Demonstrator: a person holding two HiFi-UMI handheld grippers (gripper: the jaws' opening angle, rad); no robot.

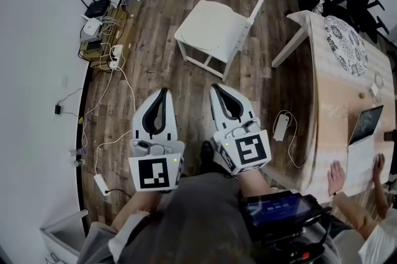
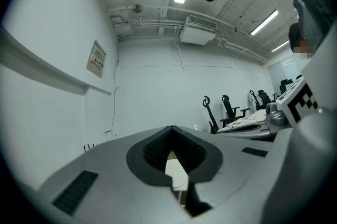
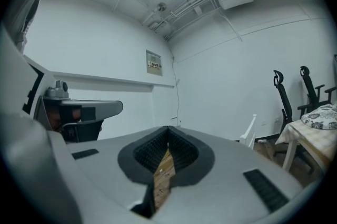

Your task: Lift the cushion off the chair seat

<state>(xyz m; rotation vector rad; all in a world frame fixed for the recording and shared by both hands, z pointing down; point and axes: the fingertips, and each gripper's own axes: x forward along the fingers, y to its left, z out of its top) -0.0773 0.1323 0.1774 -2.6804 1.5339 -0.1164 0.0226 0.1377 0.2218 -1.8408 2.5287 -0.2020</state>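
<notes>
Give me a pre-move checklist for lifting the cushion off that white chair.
1. Cushion lying on the chair seat: ok.
2. Fingers open for the grasp: not ok; left gripper and right gripper are both shut and empty.
3. Grippers at the cushion: not ok; both are short of the chair, with wooden floor between.
4. Approach free of the cable clutter: ok; it lies off to the left.
5. Cushion tied to the seat: cannot tell.

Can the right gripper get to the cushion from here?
Likely yes: only bare floor lies between the right gripper and the cushion on the chair. It is well short of it, jaws shut.
</notes>
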